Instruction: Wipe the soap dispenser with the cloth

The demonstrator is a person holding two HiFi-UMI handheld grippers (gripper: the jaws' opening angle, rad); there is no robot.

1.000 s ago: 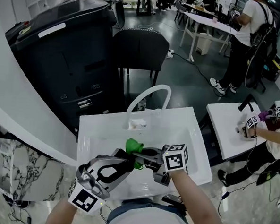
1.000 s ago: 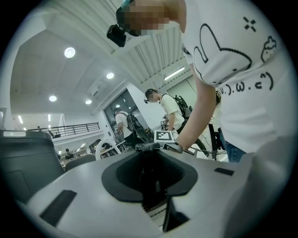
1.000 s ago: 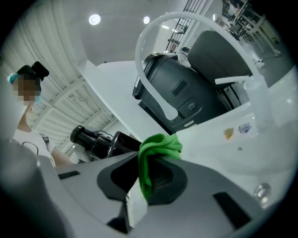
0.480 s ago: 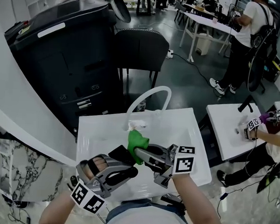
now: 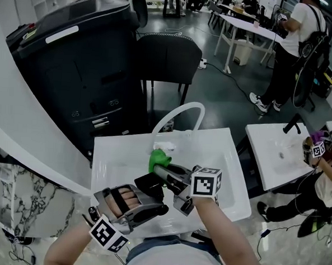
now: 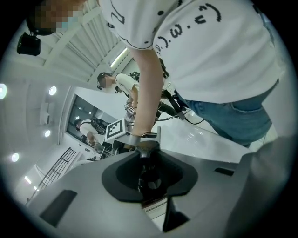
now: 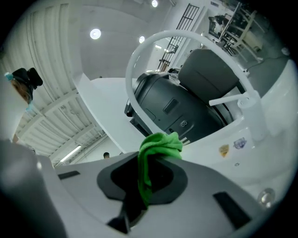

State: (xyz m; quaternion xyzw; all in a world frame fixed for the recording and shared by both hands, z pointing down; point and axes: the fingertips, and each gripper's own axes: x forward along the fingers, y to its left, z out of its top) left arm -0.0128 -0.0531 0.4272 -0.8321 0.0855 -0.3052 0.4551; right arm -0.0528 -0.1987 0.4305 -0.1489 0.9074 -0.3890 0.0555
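Green cloth (image 7: 157,148) is nipped shut in my right gripper (image 7: 148,183), bunched above the jaws with one strip hanging down between them. Where that strip ends I can't see. My left gripper (image 6: 150,175) is clamped at a narrow gap on the soap dispenser (image 6: 148,180). In that gripper's own view it is only a dark shape deep between the jaws with a sliver of label beneath, the rest masked by the gripper body. From the head view it reads as a black block over the white sink (image 5: 231,161), just below the cloth; I can't tell if they touch. My left hand (image 5: 122,199) is wrapped through its handle, fingers facing up, the gripper aimed right. My right forearm (image 5: 227,239) reaches in from below, its gripper aimed toward the arched faucet (image 5: 181,109).
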